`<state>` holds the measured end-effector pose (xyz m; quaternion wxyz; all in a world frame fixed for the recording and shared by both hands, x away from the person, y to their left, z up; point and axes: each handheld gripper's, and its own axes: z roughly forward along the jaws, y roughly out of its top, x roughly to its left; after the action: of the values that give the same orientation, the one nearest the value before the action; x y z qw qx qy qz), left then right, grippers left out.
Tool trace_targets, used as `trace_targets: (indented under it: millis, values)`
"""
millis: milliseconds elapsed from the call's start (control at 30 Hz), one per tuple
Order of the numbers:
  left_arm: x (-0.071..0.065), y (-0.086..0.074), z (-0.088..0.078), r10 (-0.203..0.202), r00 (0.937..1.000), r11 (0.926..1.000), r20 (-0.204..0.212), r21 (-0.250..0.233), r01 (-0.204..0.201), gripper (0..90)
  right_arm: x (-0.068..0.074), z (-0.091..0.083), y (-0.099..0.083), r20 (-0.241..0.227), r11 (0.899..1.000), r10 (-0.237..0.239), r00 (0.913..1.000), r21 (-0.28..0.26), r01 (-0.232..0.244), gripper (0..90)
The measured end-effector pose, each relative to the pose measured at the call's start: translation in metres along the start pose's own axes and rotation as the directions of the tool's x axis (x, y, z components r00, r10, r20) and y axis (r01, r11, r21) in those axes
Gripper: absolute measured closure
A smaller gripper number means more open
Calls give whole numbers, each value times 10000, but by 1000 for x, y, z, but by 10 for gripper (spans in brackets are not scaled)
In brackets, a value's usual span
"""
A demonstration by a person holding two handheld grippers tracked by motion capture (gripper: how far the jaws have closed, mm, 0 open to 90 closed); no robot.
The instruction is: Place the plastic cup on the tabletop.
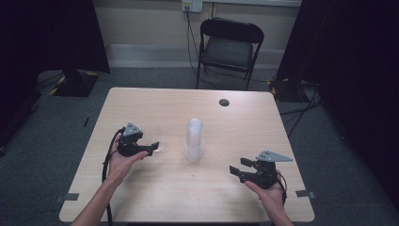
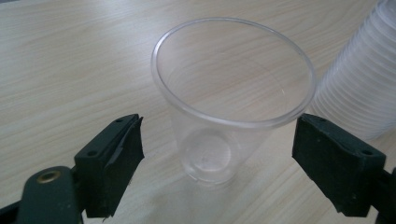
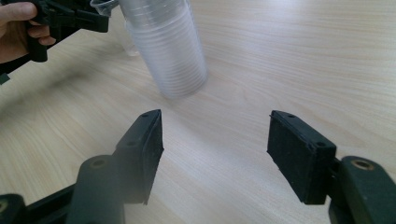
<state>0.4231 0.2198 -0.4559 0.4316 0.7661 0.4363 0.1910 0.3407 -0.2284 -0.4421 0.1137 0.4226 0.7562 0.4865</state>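
Black jaws of the left gripper (image 2: 217, 154) stand wide apart around a single clear plastic cup (image 2: 231, 93) just left of the translucent cup stack (image 1: 194, 140), seemingly needing closing next, while the right gripper (image 1: 241, 167) waits open, empty.

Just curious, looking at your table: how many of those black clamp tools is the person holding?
2. The left gripper sits left of the stack of cups, jaws open around a single clear cup. The right gripper is near the table's right front, open and empty.
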Motion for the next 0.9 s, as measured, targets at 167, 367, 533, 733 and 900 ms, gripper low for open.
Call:
trace_targets:
  millis: [167,367,533,733,900]
  values:
    - [-1,-5,-10,-4,9999,9999,162,154,2,161,0,-1,0,40,10000,14,10000,9,-14,358]
    - [-1,-8,-24,-379,9984,9993,419,23,379,173,-2,-2,-1,81,10000,13,10000,35,-14,358]
    - [-2,-14,-37,-408,9990,9990,195,166,405,178,-3,-4,-1,133,10000,72,9999,-43,-72,359]
    - [-6,-22,-53,-257,9991,9994,332,256,249,194,-4,-5,-2,189,10000,79,9998,-9,-79,359]
    - [-11,-28,-64,-526,9985,9972,115,539,519,189,-5,-6,-2,240,10000,84,9997,-5,-84,359]
